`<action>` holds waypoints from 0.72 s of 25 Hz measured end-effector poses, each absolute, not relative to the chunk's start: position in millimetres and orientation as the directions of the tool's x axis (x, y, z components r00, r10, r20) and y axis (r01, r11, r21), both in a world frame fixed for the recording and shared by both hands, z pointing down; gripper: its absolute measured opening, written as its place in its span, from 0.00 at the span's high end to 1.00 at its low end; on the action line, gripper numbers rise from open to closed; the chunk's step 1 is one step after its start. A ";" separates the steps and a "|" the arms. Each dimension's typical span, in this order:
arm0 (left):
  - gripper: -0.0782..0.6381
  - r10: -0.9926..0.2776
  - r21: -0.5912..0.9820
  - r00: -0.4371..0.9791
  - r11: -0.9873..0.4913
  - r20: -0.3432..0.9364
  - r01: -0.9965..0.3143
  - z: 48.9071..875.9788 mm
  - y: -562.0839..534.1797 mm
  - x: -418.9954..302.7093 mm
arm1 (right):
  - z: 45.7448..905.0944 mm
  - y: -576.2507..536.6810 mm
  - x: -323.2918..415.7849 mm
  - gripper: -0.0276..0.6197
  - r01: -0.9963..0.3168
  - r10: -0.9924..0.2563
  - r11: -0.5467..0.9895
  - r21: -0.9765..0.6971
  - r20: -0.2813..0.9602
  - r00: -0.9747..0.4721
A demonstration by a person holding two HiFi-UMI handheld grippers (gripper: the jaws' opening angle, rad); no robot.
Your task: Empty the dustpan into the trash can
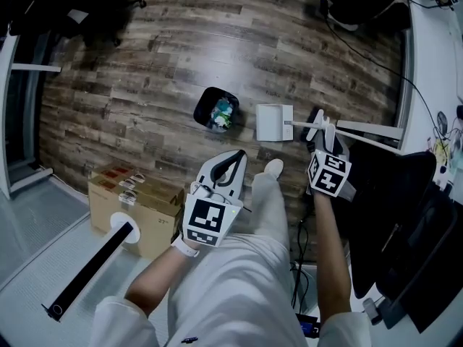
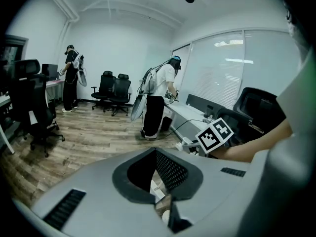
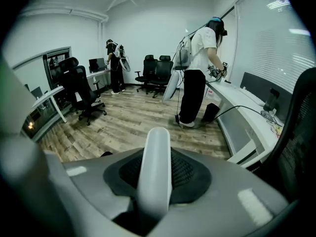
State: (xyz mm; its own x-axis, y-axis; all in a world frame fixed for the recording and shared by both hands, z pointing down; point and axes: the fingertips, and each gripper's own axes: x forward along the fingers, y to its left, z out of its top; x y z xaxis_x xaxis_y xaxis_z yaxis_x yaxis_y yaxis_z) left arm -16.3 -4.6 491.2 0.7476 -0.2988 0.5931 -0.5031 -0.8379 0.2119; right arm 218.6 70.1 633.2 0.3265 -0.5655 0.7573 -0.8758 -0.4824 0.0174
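Right gripper is clamped on dustpan handle; left gripper is closed, empty. Pan mouth should be centred over trash can before tipping.

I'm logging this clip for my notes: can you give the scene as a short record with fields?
trash can: black, on the wood floor, rubbish inside
dustpan: right of the can in the head view, not over it
right gripper: shut on the dustpan handle
left gripper: shut, nothing held
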 end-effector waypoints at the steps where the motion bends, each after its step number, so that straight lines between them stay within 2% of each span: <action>1: 0.88 -0.308 0.208 0.744 -0.834 0.593 -0.511 491.2 -8.9 -17.7 | 632.7 69.9 219.4 0.76 -0.876 -0.569 -0.482 0.022 0.753 0.332; 3: 0.88 -0.320 0.206 0.740 -0.827 0.592 -0.523 489.2 -14.8 -20.4 | 629.3 71.8 220.7 0.76 -0.875 -0.581 -0.484 0.021 0.739 0.340; 10: 0.88 -0.323 0.200 0.756 -0.838 0.570 -0.509 475.8 -18.9 -17.6 | 607.3 83.6 227.2 0.62 -0.868 -0.601 -0.496 0.026 0.711 0.365; 14: 0.88 -0.324 0.200 0.764 -0.841 0.558 -0.502 466.4 -20.5 -17.4 | 586.0 89.3 225.0 0.59 -0.864 -0.615 -0.502 0.041 0.685 0.390; 18: 0.88 -0.332 0.190 0.774 -0.848 0.539 -0.495 453.4 -22.2 -21.2 | 555.6 95.2 212.0 0.59 -0.858 -0.661 -0.513 -0.013 0.644 0.385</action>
State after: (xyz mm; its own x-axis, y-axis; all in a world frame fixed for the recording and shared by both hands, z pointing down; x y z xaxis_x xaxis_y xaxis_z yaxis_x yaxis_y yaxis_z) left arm -21.2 -22.2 453.4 0.7744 -0.3318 0.5387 -0.4952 -0.8478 0.1898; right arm 212.0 95.2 555.6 0.3853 -0.6610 0.6440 -0.8585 -0.5127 -0.0127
